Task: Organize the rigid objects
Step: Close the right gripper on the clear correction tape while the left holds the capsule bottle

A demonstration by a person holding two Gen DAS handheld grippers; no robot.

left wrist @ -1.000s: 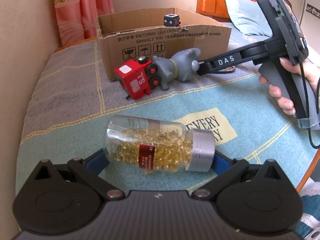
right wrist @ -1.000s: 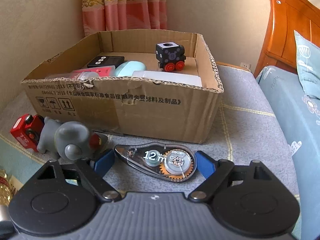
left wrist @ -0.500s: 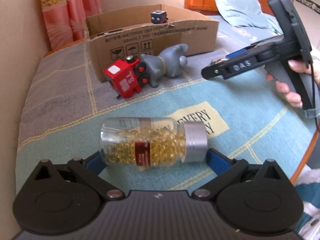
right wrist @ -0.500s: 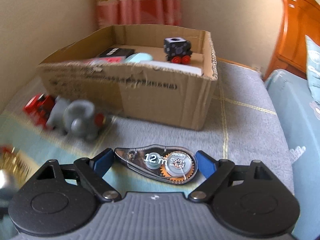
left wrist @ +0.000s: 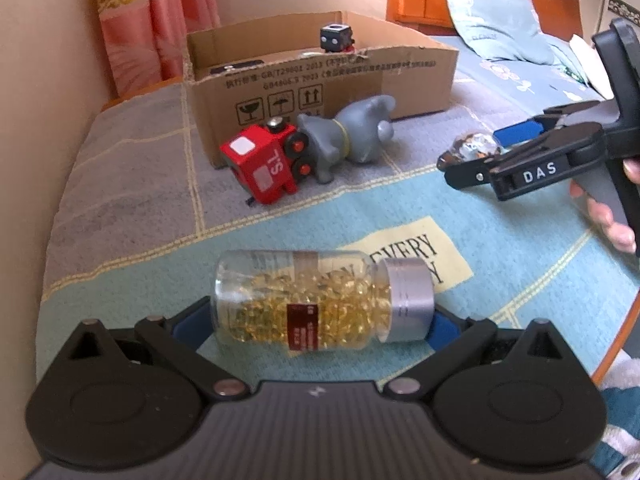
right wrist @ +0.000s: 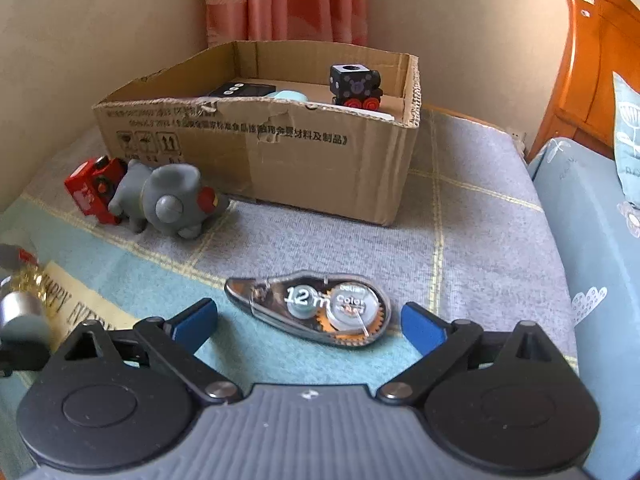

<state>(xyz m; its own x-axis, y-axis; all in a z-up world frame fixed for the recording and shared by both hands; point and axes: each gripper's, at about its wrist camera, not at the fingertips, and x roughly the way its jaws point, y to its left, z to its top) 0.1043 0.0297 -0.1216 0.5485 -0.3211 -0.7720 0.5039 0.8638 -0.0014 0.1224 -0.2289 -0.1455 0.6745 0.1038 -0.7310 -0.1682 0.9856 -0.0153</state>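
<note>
Two grippers in play, one item each. Left gripper (left wrist: 322,320), bottom centre of the left wrist view: blue pads pressed on both ends of a capsule bottle (left wrist: 320,300), clear glass full of yellow capsules, silver cap pointing frame right. Bottle lies sideways, clamped, just above the blue towel (left wrist: 520,280).

Right gripper (right wrist: 308,318), bottom centre of the right wrist view: jaws have just been opening and now stand wide apart. Correction tape (right wrist: 310,306) sits flat on the towel between the blue pads, clear gap on both sides, no contact. In the left wrist view the same gripper shows at right edge, held by a hand (left wrist: 612,216), tape glinting between its fingers.

Cardboard box (right wrist: 280,152) is at upper centre in both views, open top. Inside: black toy block on red wheels (right wrist: 356,84), a black flat device, something pale blue, something white.

Outside, touching the box front near its left corner: red toy train (left wrist: 264,164) tipped on its side, grey toy figure (left wrist: 352,136) lying against it.
</note>
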